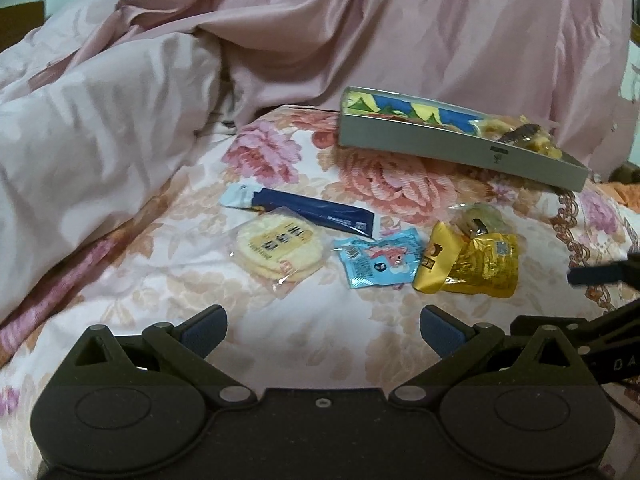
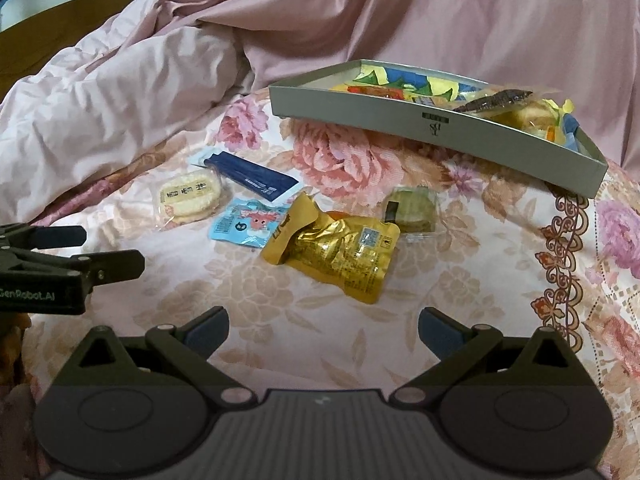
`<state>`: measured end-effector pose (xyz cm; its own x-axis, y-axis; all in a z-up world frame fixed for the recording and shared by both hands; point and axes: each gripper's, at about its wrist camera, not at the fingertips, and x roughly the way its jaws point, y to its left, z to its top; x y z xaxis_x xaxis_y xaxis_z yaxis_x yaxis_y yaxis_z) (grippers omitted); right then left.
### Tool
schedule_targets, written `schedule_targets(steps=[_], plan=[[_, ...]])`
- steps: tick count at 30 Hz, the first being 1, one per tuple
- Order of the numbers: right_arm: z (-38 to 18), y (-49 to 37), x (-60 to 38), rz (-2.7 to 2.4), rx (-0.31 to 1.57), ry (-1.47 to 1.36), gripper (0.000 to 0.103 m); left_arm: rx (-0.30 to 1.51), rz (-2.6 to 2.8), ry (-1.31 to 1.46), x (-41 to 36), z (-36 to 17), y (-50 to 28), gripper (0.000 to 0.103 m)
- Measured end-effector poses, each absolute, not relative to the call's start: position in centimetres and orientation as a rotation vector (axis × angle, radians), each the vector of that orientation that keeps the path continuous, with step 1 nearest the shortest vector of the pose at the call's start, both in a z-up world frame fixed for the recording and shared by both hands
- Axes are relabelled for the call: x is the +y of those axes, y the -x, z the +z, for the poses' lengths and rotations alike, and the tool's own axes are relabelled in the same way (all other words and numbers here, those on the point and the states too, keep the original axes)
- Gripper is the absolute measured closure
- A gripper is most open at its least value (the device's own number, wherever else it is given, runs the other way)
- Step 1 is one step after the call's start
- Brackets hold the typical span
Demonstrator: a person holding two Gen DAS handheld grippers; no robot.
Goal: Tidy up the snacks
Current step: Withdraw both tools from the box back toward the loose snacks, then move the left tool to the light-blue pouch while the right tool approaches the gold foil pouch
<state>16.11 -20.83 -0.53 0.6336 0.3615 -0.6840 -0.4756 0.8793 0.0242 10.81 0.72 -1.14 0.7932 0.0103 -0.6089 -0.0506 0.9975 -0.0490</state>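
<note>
While the left wrist camera looked across the floral bedsheet [image 1: 304, 344], I counted six loose snacks: one dark blue stick packet [image 1: 308, 210], one clear pack of round rice crackers [image 1: 278, 248], one light blue sachet [image 1: 378, 262], two gold wrappers, a smaller one [image 1: 436, 258] touching a crinkled one [image 1: 486, 266], and one clear-wrapped greenish cake [image 1: 476, 216] just behind them. One grey box [image 1: 452, 148] sat farther back near the pink quilt [image 1: 120, 112], several snacks inside at its right end, too jumbled to count. The left gripper [image 1: 323, 330] hovered low over the sheet, fingers spread wide, holding nothing, pointed at the snack cluster. One dark finger of the right gripper [image 1: 600, 274] poked in from the right edge.

In the right wrist view, same count: blue stick packet [image 2: 252, 176], rice crackers [image 2: 190, 198], light blue sachet [image 2: 250, 224], small gold wrapper [image 2: 294, 224], big crinkled gold wrapper [image 2: 344, 258], green cake [image 2: 412, 208], all loose on the sheet. The grey box [image 2: 420, 130] lay behind them, well apart. The right gripper [image 2: 323, 330] was level and low, fingers wide apart, empty, aimed at the gold wrappers. The left gripper [image 2: 108, 250] showed at the left edge, spread too.
</note>
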Motion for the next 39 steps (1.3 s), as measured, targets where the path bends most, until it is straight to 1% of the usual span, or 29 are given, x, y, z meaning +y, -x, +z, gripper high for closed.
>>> schedule_targets(steps=[3,8,12,15,20,24,25,28,34,36,37,39], plan=[[-0.4,-16.3,-20.4,0.509,0.693,0.241,0.0,0.658,-0.008,-0.002,0.4,-0.8,-11.5,0.001],[-0.6,-16.2,-19.1,0.536,0.483,0.514,0.0,0.661,-0.067,-0.136,-0.4,-0.7,-13.0,0.001],[-1.5,-16.1,-18.5,0.618,0.389,0.663,0.0,0.666,-0.109,-0.185,-0.9,-1.0,-14.6,0.001],[-2.5,-16.5,-17.8,0.646,0.371,0.733,0.0,0.677,-0.152,-0.253,-1.7,-1.3,-16.1,0.001],[-3.8,-17.4,-16.9,0.681,0.391,0.765,0.0,0.691,-0.254,-0.403,-3.2,-1.8,-18.8,0.001],[-4.5,-18.0,-16.6,0.685,0.398,0.787,0.001,0.72,-0.316,-0.458,-3.8,-2.3,-20.7,0.001],[-4.6,-18.2,-16.6,0.69,0.398,0.791,0.002,0.731,-0.334,-0.463,-3.9,-2.3,-21.1,0.001],[-4.9,-18.6,-16.3,0.701,0.41,0.819,0.012,0.747,-0.366,-0.482,-4.1,-2.6,-21.9,0.001],[-4.9,-18.9,-16.2,0.717,0.422,0.848,0.021,0.778,-0.406,-0.495,-4.2,-3.4,-22.9,0.001],[-5.0,-18.9,-16.1,0.708,0.431,0.863,0.028,0.786,-0.414,-0.494,-4.3,-3.5,-23.2,0.001],[-5.0,-18.9,-16.1,0.699,0.435,0.876,0.035,0.789,-0.42,-0.491,-4.3,-3.6,-23.3,0.001],[-4.9,-19.0,-16.2,0.694,0.447,0.894,0.038,0.793,-0.431,-0.489,-4.3,-3.6,-23.4,0.001]])
